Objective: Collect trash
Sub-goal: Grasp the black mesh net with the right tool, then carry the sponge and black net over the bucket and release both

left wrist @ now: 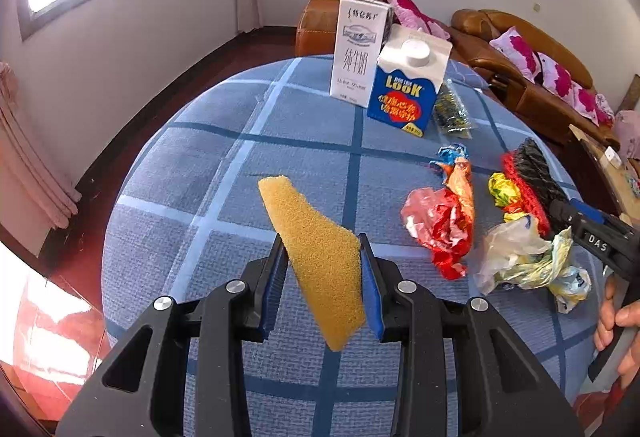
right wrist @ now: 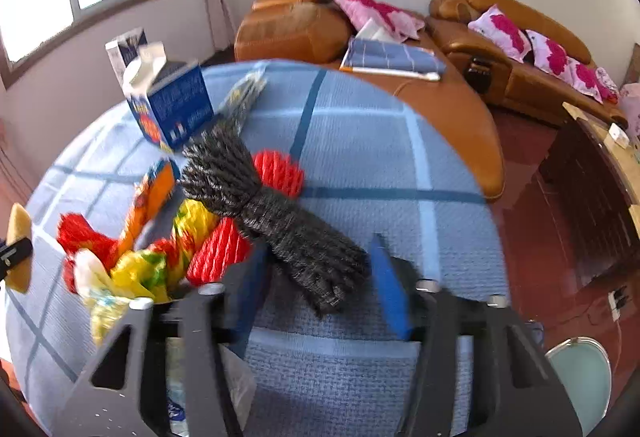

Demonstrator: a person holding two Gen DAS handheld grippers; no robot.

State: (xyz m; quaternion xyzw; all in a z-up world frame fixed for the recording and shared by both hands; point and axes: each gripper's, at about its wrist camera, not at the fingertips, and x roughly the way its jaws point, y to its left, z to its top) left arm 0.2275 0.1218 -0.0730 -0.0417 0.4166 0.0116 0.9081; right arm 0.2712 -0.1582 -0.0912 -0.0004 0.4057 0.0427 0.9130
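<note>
My left gripper (left wrist: 325, 279) is shut on a yellow sponge (left wrist: 316, 257) and holds it above the blue checked tablecloth (left wrist: 240, 157). To its right lie crumpled wrappers: a red and orange one (left wrist: 444, 221), a pale plastic bag (left wrist: 524, 261) and a yellow one (left wrist: 505, 191). A black and red brush (left wrist: 528, 177) lies by them. In the right wrist view my right gripper (right wrist: 320, 277) stands open around the black brush (right wrist: 280, 213), whose handle end lies between the blue pads without visible clamping. The wrappers (right wrist: 132, 257) lie at its left.
A white milk carton (left wrist: 358, 49), a blue carton (left wrist: 408, 89) and a small clear packet (left wrist: 452, 113) stand at the table's far side. Brown leather sofas with pink cushions (right wrist: 520, 45) are behind. A dark cabinet (right wrist: 592, 197) stands at right.
</note>
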